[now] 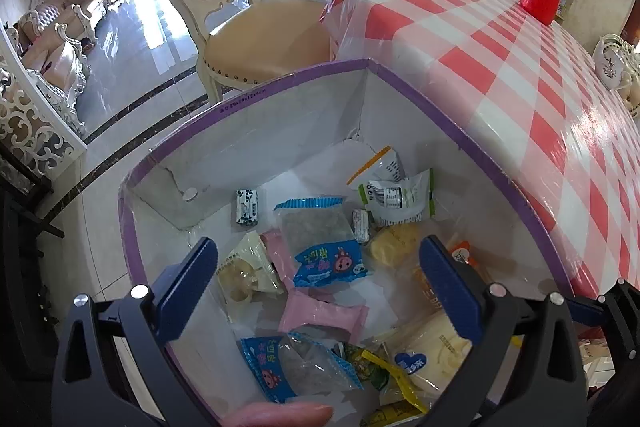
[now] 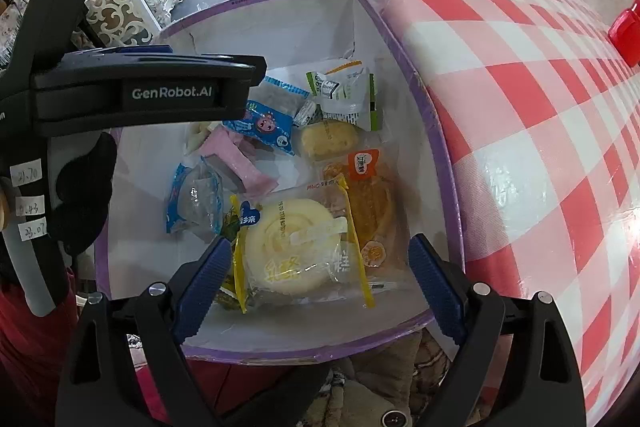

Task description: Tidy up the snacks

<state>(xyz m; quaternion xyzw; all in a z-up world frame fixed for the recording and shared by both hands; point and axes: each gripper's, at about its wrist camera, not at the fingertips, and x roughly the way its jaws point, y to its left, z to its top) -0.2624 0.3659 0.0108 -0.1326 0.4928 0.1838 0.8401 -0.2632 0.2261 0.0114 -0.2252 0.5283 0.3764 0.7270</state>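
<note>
Hovering with jaws spread wide and empty over the purple-rimmed white cardboard box [image 2: 440, 155], the right gripper [image 2: 316, 287] frames the round cream cake in its clear yellow-edged wrapper [image 2: 296, 247] at the near end. Left of it the left gripper [image 1: 320, 283], equally open and empty, hangs above the blue-printed clear packets [image 1: 324, 251] and pink wrapped bar [image 1: 320, 311] mid-box. Any further drop is best made low and centred, away from the far green-and-white sachet [image 1: 400, 195] and the red-and-white checked tablecloth [image 1: 500, 67] beyond on the right.
</note>
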